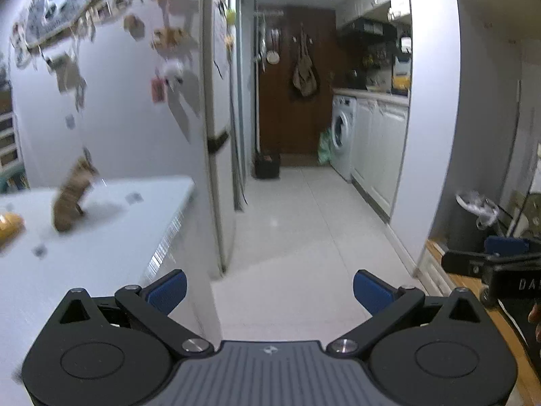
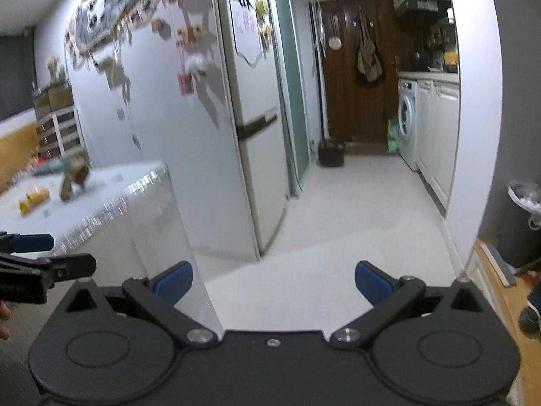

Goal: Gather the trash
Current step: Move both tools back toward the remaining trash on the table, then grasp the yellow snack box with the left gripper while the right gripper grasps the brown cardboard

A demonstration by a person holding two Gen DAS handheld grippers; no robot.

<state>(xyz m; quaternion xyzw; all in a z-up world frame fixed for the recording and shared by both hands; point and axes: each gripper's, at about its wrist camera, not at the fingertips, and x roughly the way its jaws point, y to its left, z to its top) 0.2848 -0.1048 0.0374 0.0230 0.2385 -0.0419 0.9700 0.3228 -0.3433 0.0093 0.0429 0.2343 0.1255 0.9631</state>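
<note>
A crumpled brown paper bag [image 1: 72,199] stands on the white table [image 1: 111,237] at the left; it also shows in the right wrist view [image 2: 72,177]. A yellow piece of trash [image 1: 10,225] lies beside it, also seen in the right wrist view [image 2: 33,199]. A dark trash bin with a white liner [image 1: 473,223] stands at the right, also in the right wrist view [image 2: 522,223]. My left gripper [image 1: 269,292] is open and empty, right of the table. My right gripper [image 2: 274,286] is open and empty over the floor.
A fridge [image 2: 250,128] stands past the table. A hallway with a white tiled floor [image 1: 304,223] leads to a brown door [image 1: 294,84], a washing machine [image 1: 343,135] and white cabinets. A wooden ledge [image 2: 500,291] lies at the right.
</note>
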